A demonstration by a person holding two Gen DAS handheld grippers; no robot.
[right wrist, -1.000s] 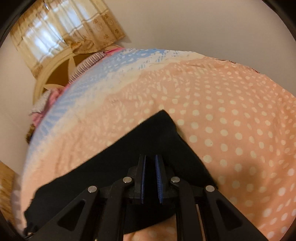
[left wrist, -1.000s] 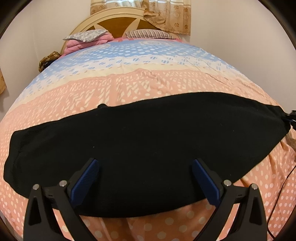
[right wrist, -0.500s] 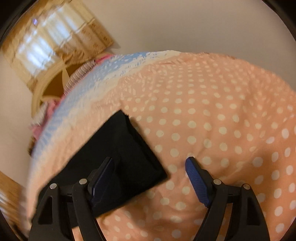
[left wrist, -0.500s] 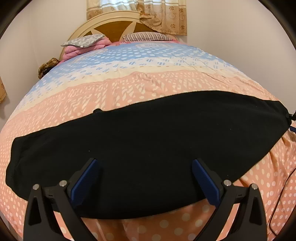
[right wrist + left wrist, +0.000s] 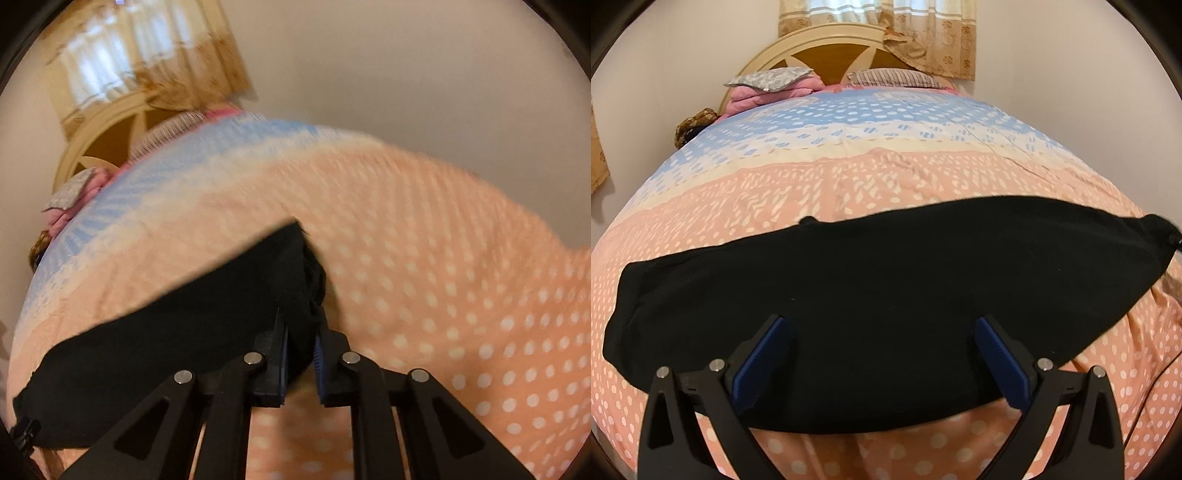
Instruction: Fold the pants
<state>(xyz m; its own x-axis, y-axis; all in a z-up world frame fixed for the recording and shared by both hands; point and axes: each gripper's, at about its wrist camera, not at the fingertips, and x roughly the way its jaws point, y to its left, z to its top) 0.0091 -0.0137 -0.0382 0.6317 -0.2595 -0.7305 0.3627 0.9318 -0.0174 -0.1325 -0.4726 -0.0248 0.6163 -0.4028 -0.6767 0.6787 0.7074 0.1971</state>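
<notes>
While right gripper (image 5: 300, 354) jaws close on pants (image 5: 177, 332) (black) | left gripper (image 5: 882, 363) spread

Open bedspread (image 5: 886, 177) lay clear beyond the black pants (image 5: 886, 295) as far as the pillows (image 5: 894, 77) and headboard (image 5: 831, 55); walls (image 5: 1071, 92) closed both sides.

Patterned bedspread (image 5: 886, 162), arched headboard (image 5: 827, 44), curtained window (image 5: 879, 22), plain walls (image 5: 1071, 74)
</notes>
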